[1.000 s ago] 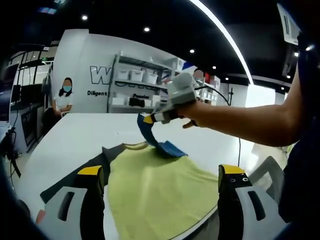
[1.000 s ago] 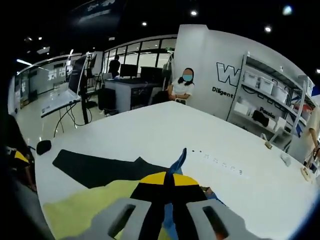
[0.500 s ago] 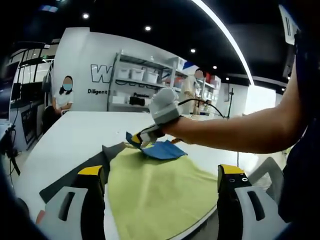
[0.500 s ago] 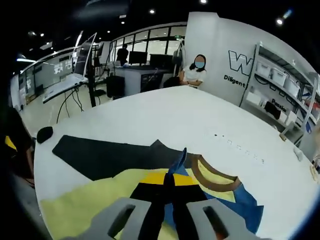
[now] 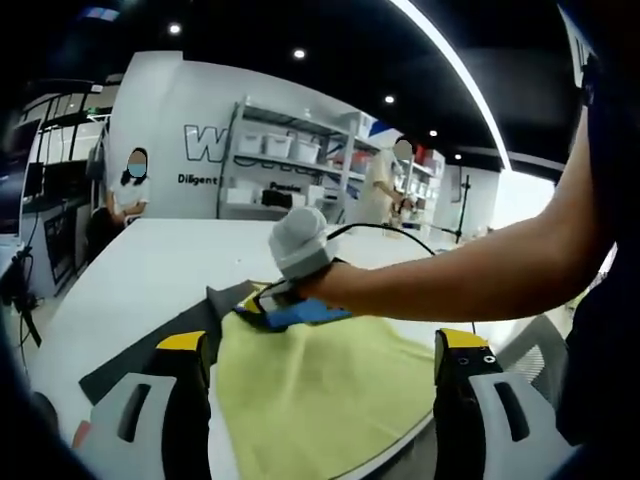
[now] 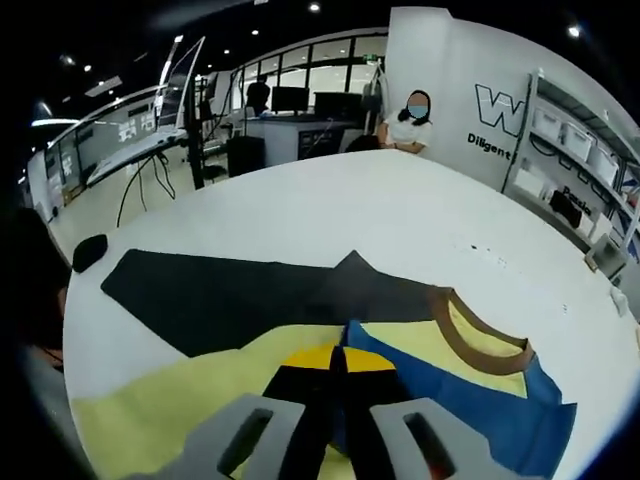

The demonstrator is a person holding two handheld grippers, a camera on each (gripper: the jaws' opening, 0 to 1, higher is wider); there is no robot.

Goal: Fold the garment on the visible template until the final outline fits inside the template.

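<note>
A yellow T-shirt [image 5: 320, 385] with blue sleeves and a brown collar [image 6: 478, 343] lies on the white table, partly over the dark template [image 6: 225, 295]. My right gripper [image 6: 336, 362] is shut on the edge of a blue sleeve [image 6: 470, 405], held low over the yellow body. In the left gripper view that gripper [image 5: 272, 303] pinches the blue sleeve [image 5: 305, 314] near the shirt's far end, with a person's arm behind it. My left gripper [image 5: 320, 345] stands open above the shirt's near part, nothing between its jaws. The template [image 5: 140, 350] sticks out to the shirt's left.
The white table [image 6: 330, 215] stretches far beyond the shirt. A small black object [image 6: 88, 252] sits near its left edge. A seated person [image 6: 410, 125] is at the far end, with shelves [image 5: 290, 165] and desks with monitors behind.
The right gripper has carried the blue sleeve down and across the yellow body, from raised in the air to low over the shirt. The left gripper has stayed open and still.
</note>
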